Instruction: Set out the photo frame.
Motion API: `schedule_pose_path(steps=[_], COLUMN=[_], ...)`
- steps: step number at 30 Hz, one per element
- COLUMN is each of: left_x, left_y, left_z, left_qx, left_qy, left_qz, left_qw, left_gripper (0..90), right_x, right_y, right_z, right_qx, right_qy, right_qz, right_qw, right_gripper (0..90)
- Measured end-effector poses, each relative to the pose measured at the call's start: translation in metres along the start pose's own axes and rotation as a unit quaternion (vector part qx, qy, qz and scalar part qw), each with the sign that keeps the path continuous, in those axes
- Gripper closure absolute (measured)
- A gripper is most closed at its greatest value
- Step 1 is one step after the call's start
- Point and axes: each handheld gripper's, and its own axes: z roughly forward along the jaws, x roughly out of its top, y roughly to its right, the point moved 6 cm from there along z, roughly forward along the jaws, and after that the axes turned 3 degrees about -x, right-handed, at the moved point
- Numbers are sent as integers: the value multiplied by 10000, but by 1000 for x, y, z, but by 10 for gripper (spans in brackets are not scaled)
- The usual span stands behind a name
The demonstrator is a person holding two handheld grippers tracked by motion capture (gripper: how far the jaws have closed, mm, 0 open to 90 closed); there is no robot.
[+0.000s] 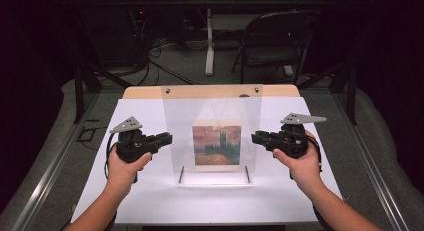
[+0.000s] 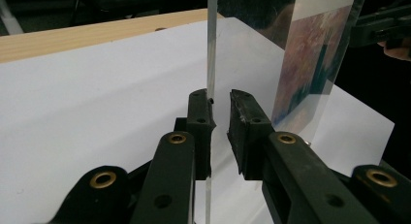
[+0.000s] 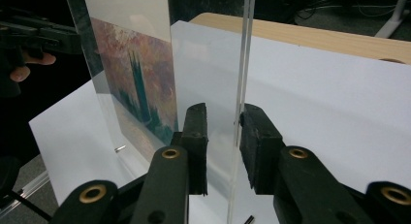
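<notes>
At mid-counter [image 1: 150, 201], clear panel [image 1: 212, 111] upright — left claw [image 2: 220, 122] and right claw [image 3: 223, 136] narrowed astride its side edges, apparently not yet clamped; lifting still ahead.

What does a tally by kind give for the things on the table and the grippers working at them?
Clear acrylic frame: 1
Painting print inside it: 1
Metal support pins at its base: 2
White sheet over the table: 1
Grippers, left gripper and right gripper: 2
Total: 7
</notes>
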Motion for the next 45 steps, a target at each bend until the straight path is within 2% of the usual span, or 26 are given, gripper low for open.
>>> schedule_pose_path(steps=[5, 11, 14, 22, 26, 31, 34, 36, 40, 42, 45], left_x=[-5, -12, -14, -14, -14, -13, -13, -14, -18, -22, -30], left_y=[7, 12, 13, 13, 14, 17, 17, 16, 14, 13, 10], left_z=[-4, -8, -8, -8, -8, -13, -20, -25, -36, -42, -52], left_qx=[-4, -110, -97, -117, -163, -147, -41, 52, 196, 355, 610], left_qy=[-2, -22, -17, -24, -7, 71, 152, 202, 286, 361, 373], left_qz=[103, 123, 144, 90, 31, 86, 82, 114, 161, 262, 385], left_qw=[9999, 9999, 9998, 9999, 9999, 9998, 9998, 9997, 9993, 9984, 9967], left_gripper=[779, 763, 762, 757, 721, 609, 529, 502, 457, 430, 414], right_x=[-6, -11, -12, -13, -16, -21, -22, -22, -24, -28, -40], right_y=[-5, -13, -15, -15, -16, -16, -16, -15, -8, -3, 6], right_z=[-5, -8, -9, -8, -8, -10, -17, -24, -41, -51, -63], right_qx=[56, 120, 100, 167, 190, 53, -57, -114, -261, -413, -788], right_qy=[45, 46, 58, 109, 41, 97, 173, 270, 524, 631, 658], right_qz=[-57, -192, -212, -178, -174, -376, -528, -564, -454, -436, -491], right_qw=[10000, 9997, 9997, 9996, 9997, 9992, 9984, 9980, 9973, 9962, 9935], right_gripper=[721, 688, 684, 659, 592, 499, 431, 404, 373, 370, 363])
